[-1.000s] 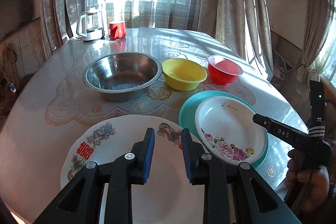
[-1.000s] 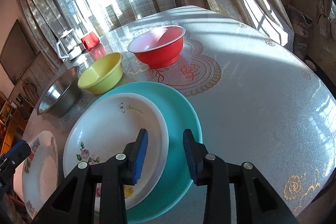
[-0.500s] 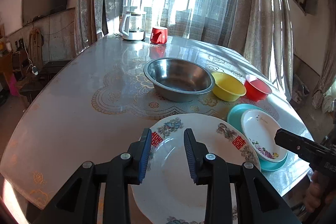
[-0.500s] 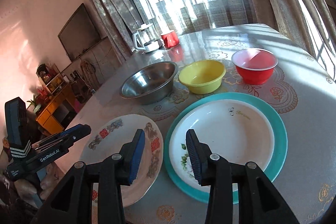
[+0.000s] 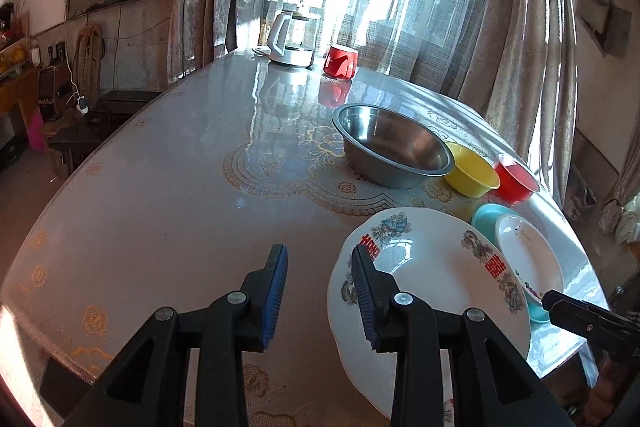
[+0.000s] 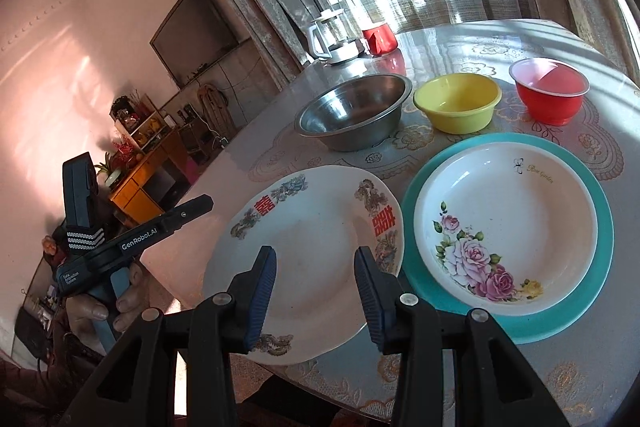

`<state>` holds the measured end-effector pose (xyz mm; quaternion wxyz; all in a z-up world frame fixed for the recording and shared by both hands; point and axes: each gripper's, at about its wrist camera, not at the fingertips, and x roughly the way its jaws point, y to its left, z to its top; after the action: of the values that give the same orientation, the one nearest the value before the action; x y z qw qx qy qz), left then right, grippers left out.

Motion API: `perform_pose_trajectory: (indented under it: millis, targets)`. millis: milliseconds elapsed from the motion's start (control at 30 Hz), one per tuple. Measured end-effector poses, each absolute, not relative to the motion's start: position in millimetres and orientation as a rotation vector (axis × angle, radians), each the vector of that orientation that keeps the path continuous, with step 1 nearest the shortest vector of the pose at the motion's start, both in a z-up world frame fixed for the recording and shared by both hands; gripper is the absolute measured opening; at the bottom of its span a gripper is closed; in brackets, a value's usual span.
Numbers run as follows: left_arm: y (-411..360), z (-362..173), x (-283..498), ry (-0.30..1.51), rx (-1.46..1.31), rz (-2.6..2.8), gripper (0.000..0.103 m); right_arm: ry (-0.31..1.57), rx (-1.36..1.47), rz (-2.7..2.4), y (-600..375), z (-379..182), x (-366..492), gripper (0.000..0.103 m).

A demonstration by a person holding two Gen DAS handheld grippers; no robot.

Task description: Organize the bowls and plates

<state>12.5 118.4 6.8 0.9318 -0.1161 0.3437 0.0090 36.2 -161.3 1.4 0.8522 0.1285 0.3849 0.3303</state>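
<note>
Hovering over the desk (image 5: 160, 195) in the left wrist view, the left tongs (image 5: 320, 291) stand partly open and empty, one finger over the rim of the dragon plate (image 5: 436, 279); beyond that plate sits the steel bowl (image 5: 394, 151). In the right wrist view, the right tongs (image 6: 316, 291) gape empty above the dragon plate (image 6: 312, 239), with the rose plate (image 6: 504, 223) on the teal plate (image 6: 600, 239) just beside it.

Left gripper (image 5: 320, 277): jaws parted, nothing between them — pointing downward.
Right gripper (image 6: 316, 281): jaws parted, empty.
Left hand (image 6: 106, 309): wrapped round its handle.
</note>
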Motion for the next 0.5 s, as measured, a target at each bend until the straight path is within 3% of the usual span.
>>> perform_pose_trajectory:
  millis: [267,500]
  targets:
    - [129.3,-10.2,8.6,0.725,-0.262,-0.029,0.034,0.858,0.27,0.695,-169.9,-11.3,24.2,0.041]
    - [125.1,-20.9,15.1,0.749,-0.271,-0.117,0.04,0.903,0.281,0.687,-170.0,-23.5,22.1,0.041]
